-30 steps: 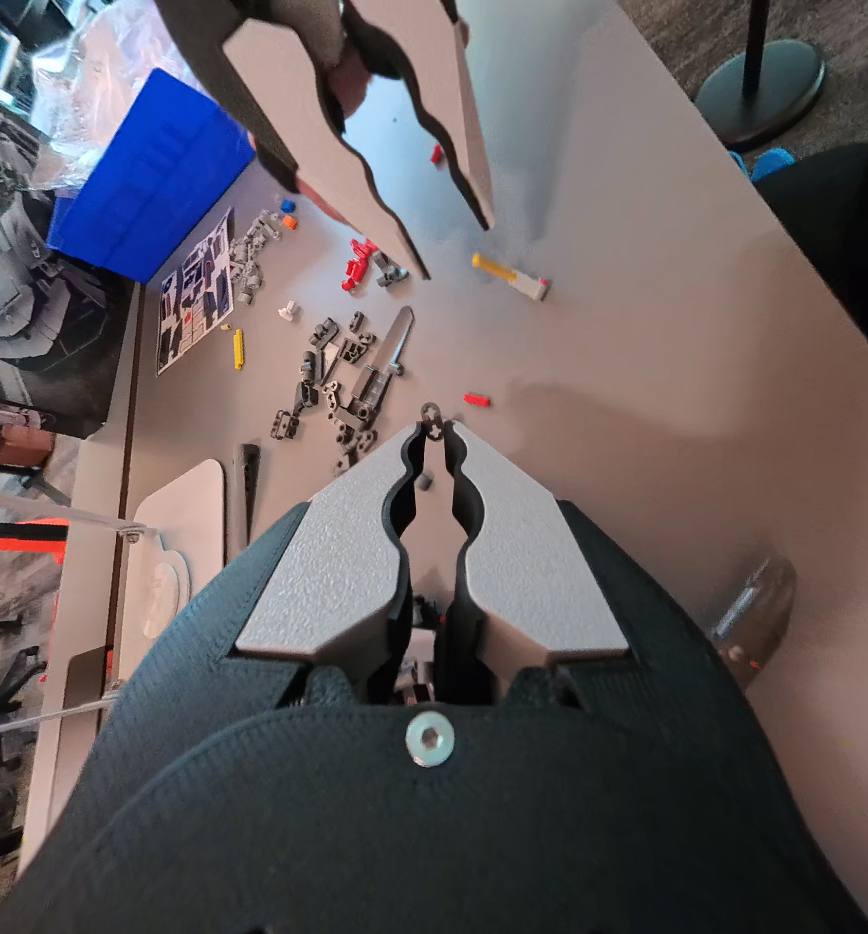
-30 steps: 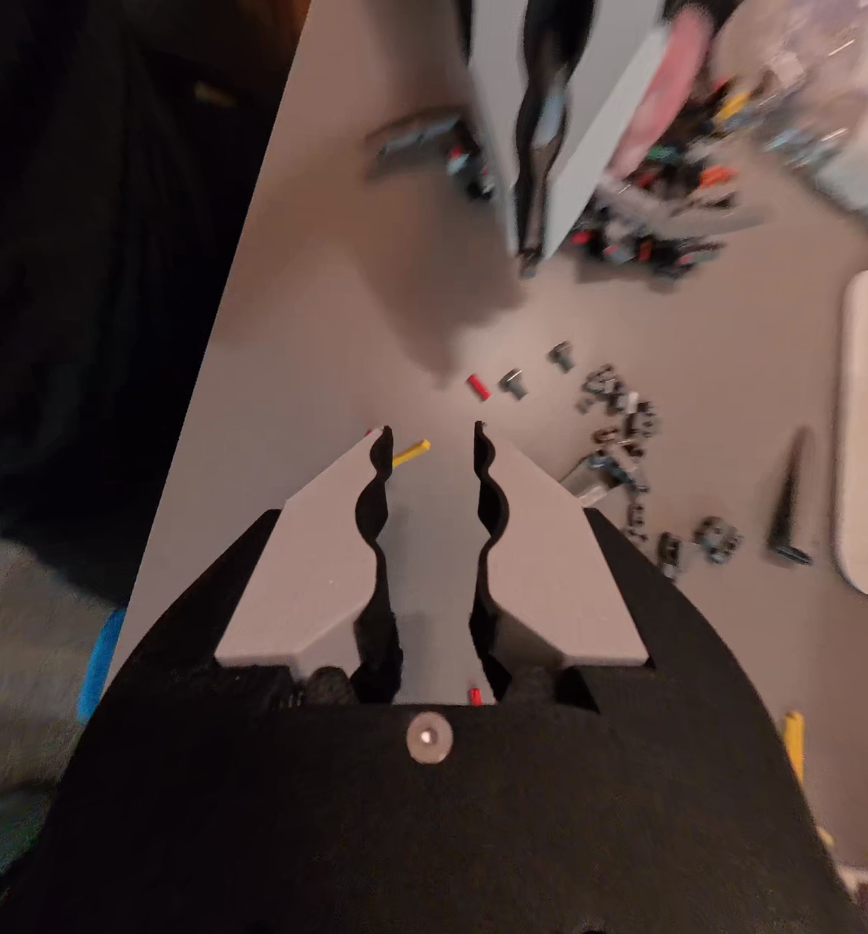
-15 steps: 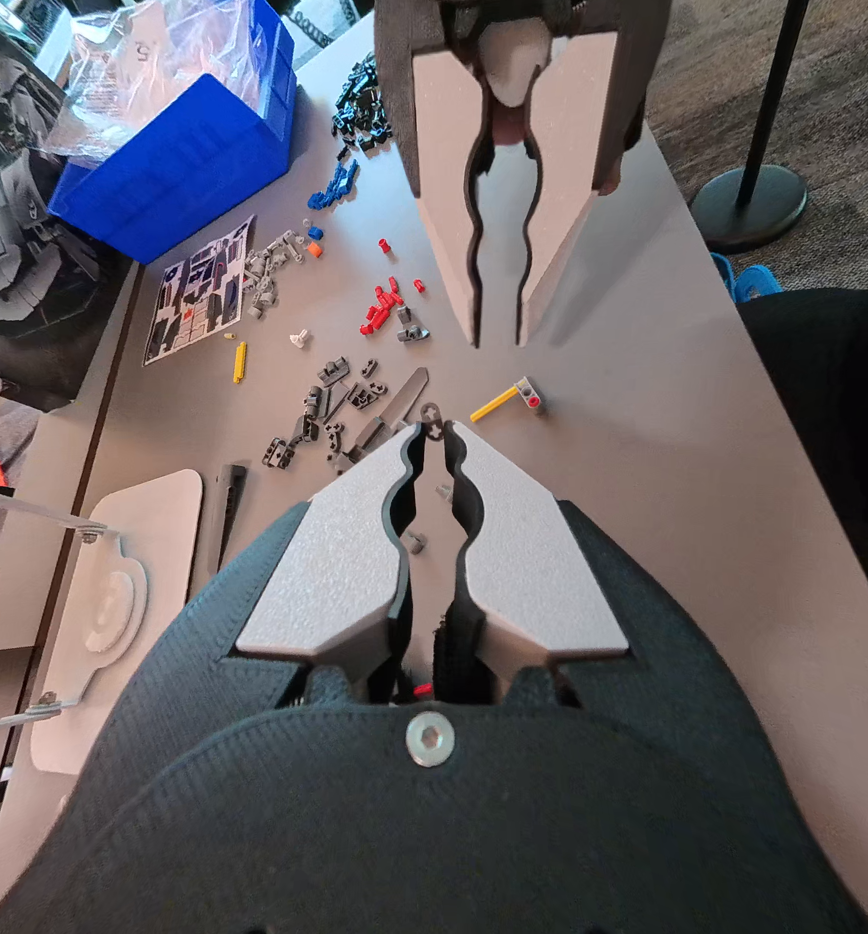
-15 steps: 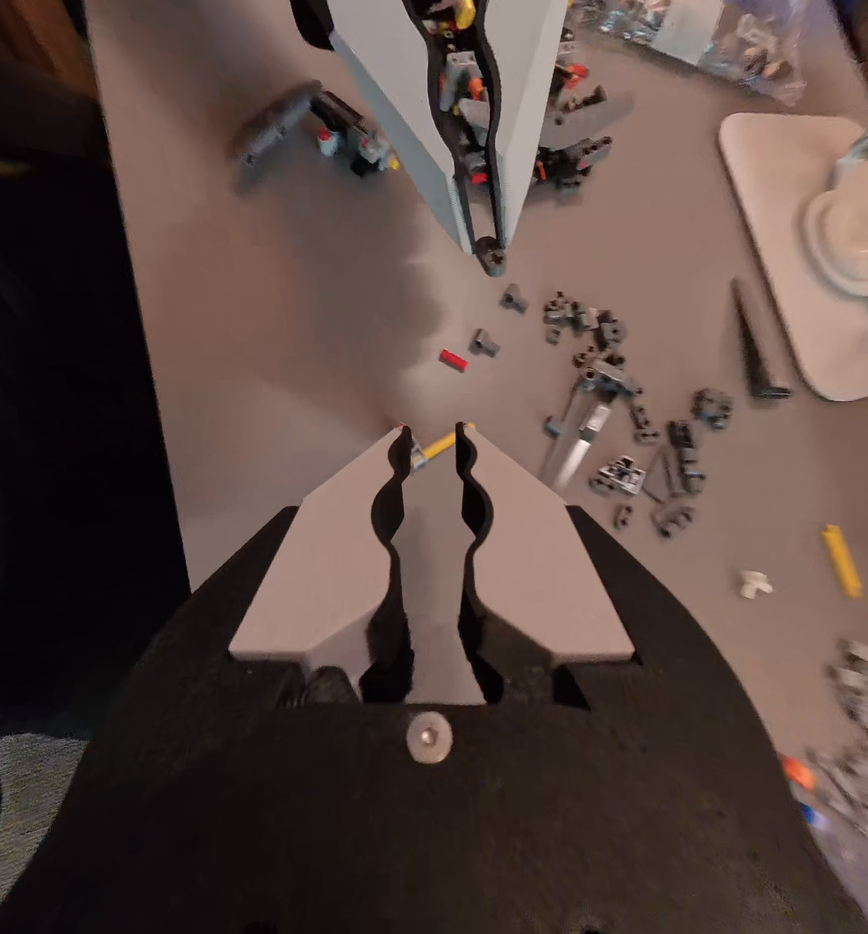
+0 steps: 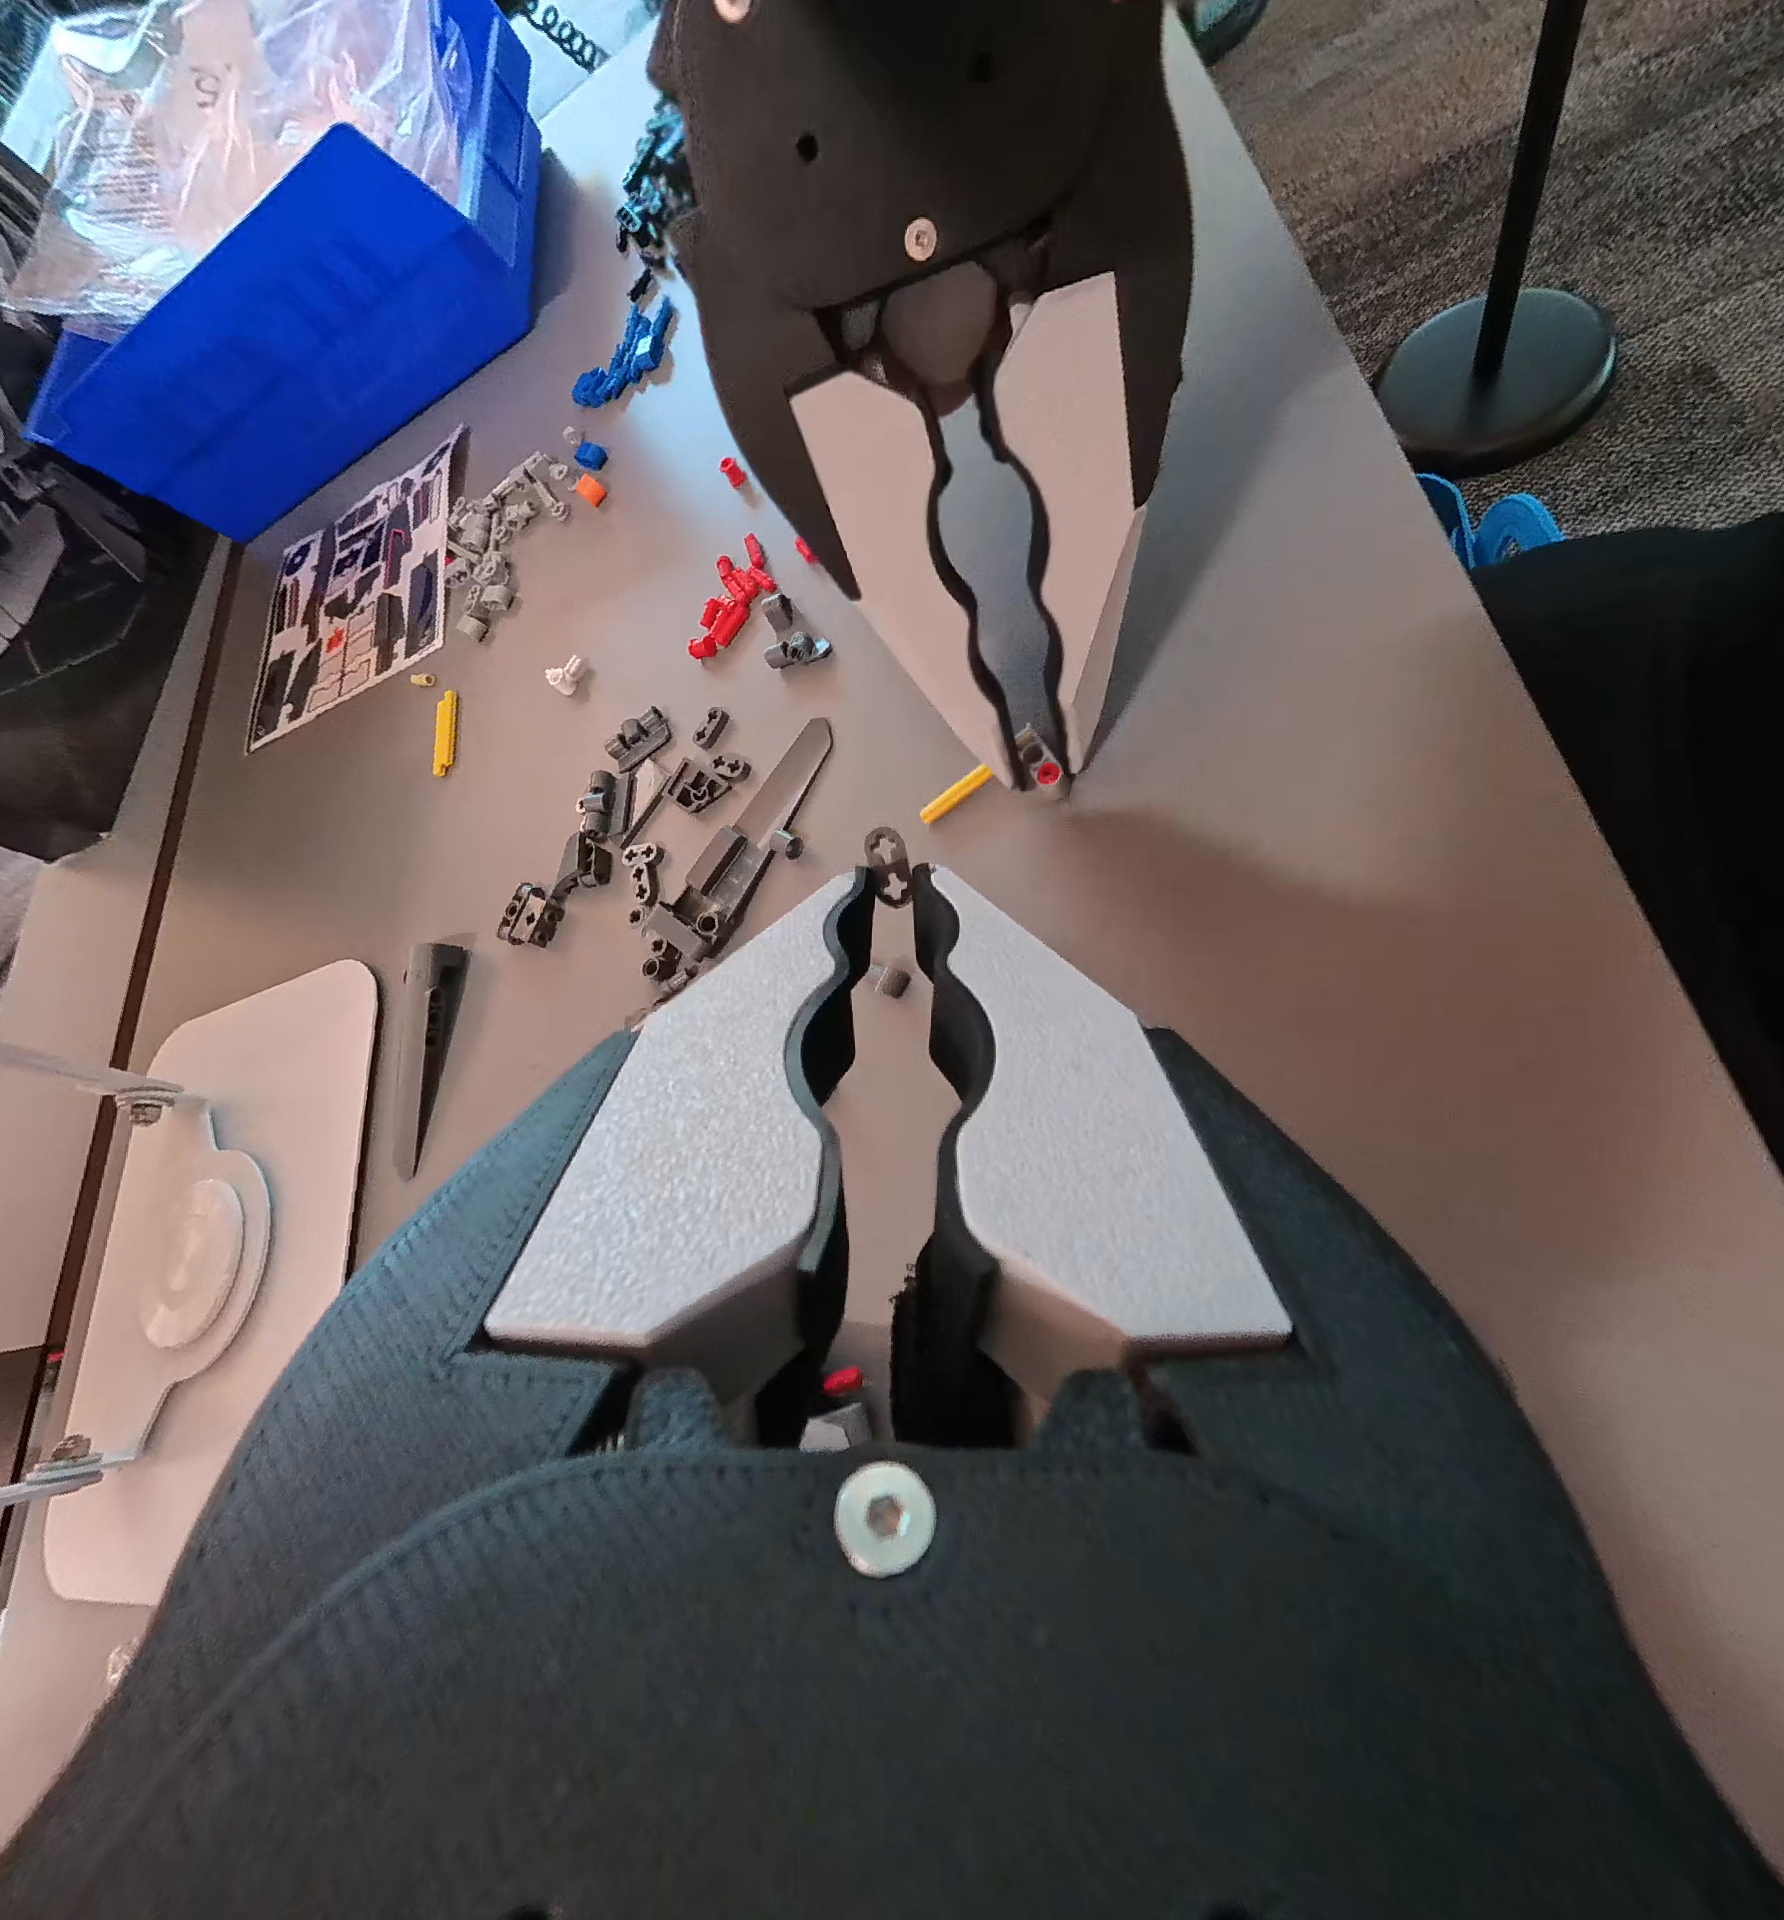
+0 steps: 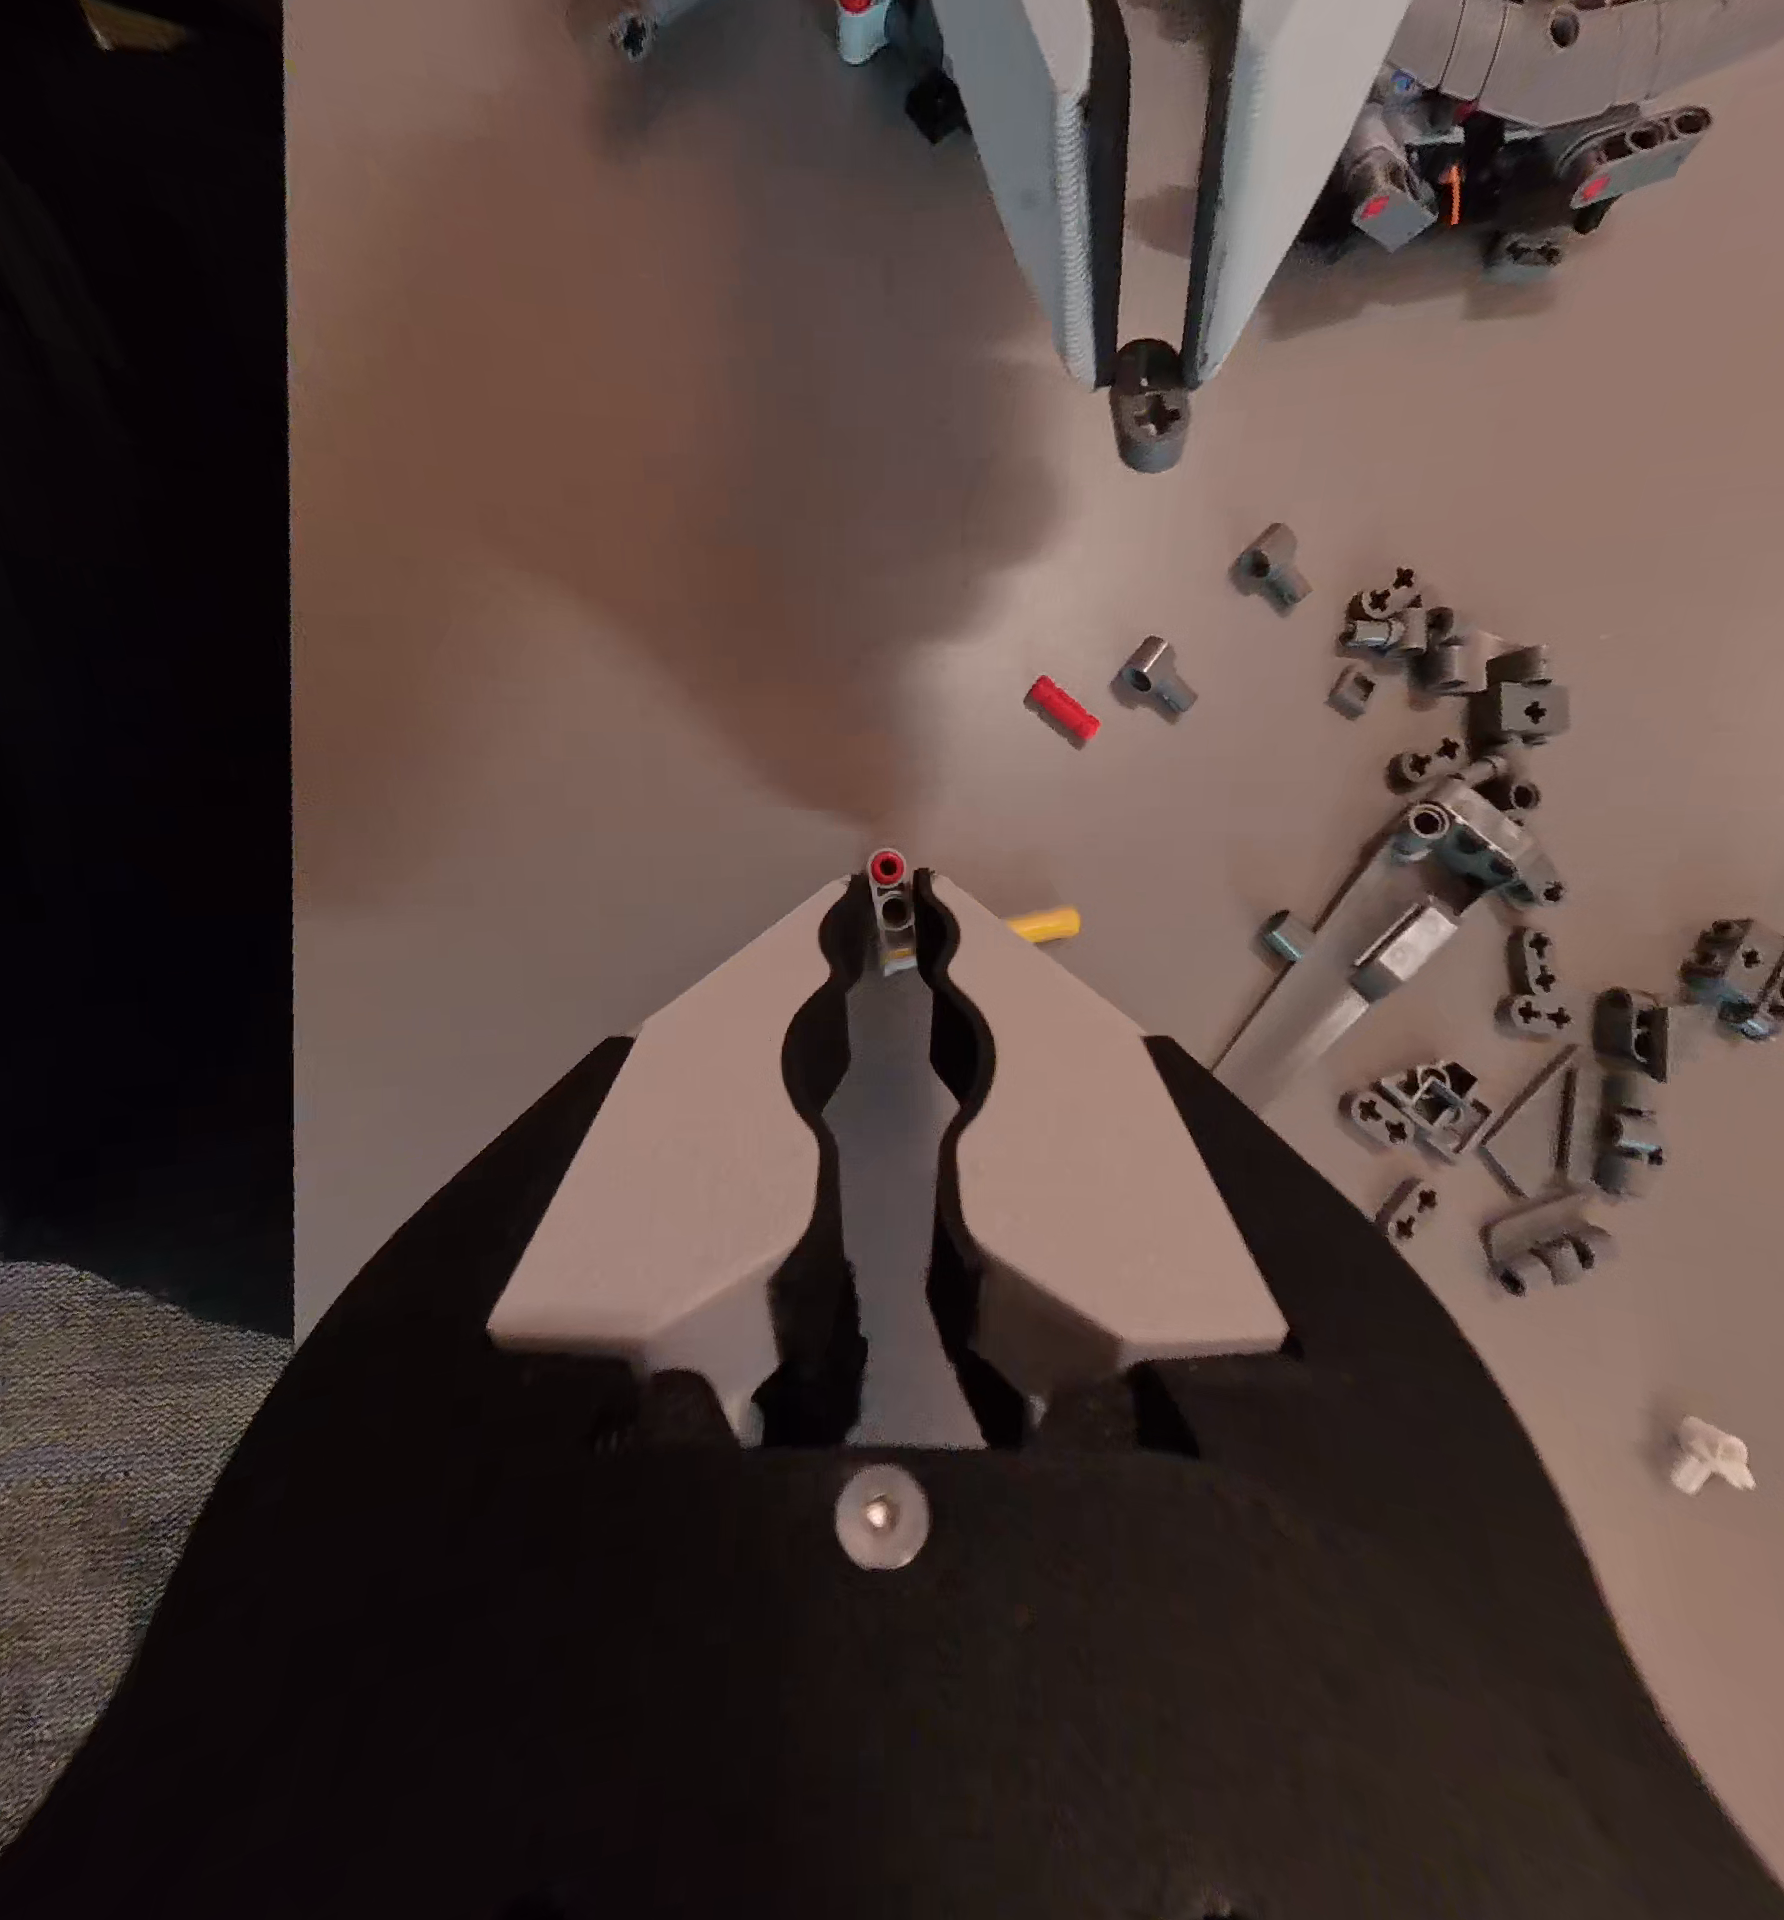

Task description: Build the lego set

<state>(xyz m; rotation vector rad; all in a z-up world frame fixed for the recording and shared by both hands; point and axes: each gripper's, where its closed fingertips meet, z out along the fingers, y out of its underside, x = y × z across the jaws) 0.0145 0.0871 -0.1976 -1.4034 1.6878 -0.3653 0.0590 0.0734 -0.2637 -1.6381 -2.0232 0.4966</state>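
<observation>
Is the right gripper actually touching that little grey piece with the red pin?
Touching. The right wrist view shows the right gripper with both fingertips pressed against the grey connector.

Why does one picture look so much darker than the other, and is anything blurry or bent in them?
Left wrist view: bright daylight tone, the table edges bow from the wide lens, and the right gripper above is slightly motion-blurred. Right wrist view: dimmer and warmer, a broad soft shadow spreads over the table, the floor at left is nearly black, and the left gripper at the top is smeared.
</observation>
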